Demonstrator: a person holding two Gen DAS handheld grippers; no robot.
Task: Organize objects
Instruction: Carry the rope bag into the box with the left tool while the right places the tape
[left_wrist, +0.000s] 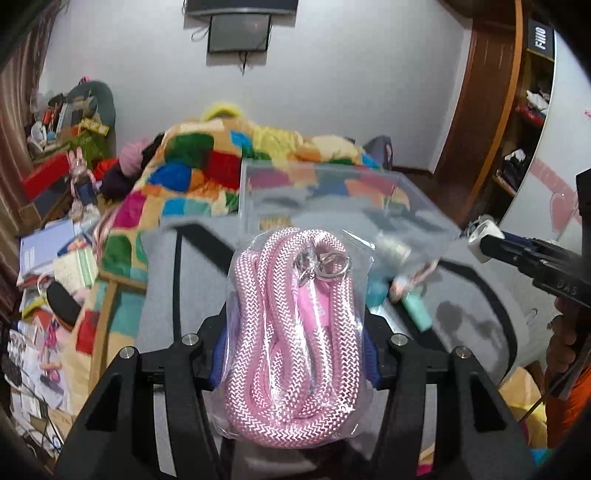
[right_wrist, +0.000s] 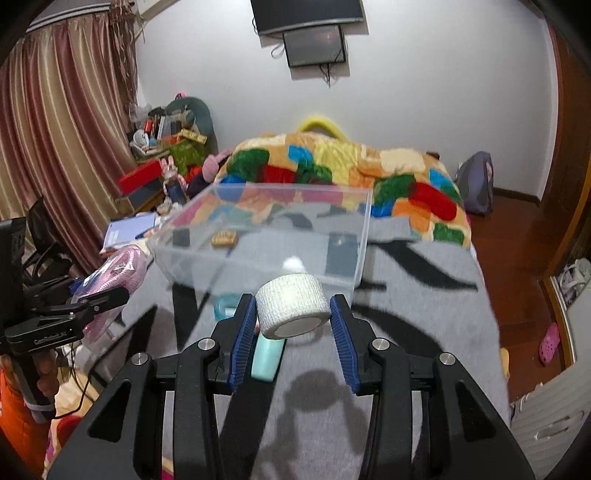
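Note:
My left gripper (left_wrist: 295, 365) is shut on a clear bag of coiled pink rope (left_wrist: 295, 332) with metal clasps, held above the grey blanket; it also shows at the left of the right wrist view (right_wrist: 118, 273). My right gripper (right_wrist: 293, 325) is shut on a white tape roll (right_wrist: 291, 310), held in front of a clear plastic box (right_wrist: 266, 236). The box holds a small brown item (right_wrist: 224, 238) and dark flat items. In the left wrist view the box (left_wrist: 332, 199) stands just beyond the rope, and the right gripper with the roll (left_wrist: 480, 240) is at the right.
A mint green tube (right_wrist: 267, 354) and a teal item (right_wrist: 223, 308) lie on the grey blanket (right_wrist: 406, 314) near the box. A patchwork quilt (right_wrist: 332, 162) covers the bed behind. Cluttered desk and books (left_wrist: 48, 251) at the left, wardrobe (left_wrist: 517, 110) at the right.

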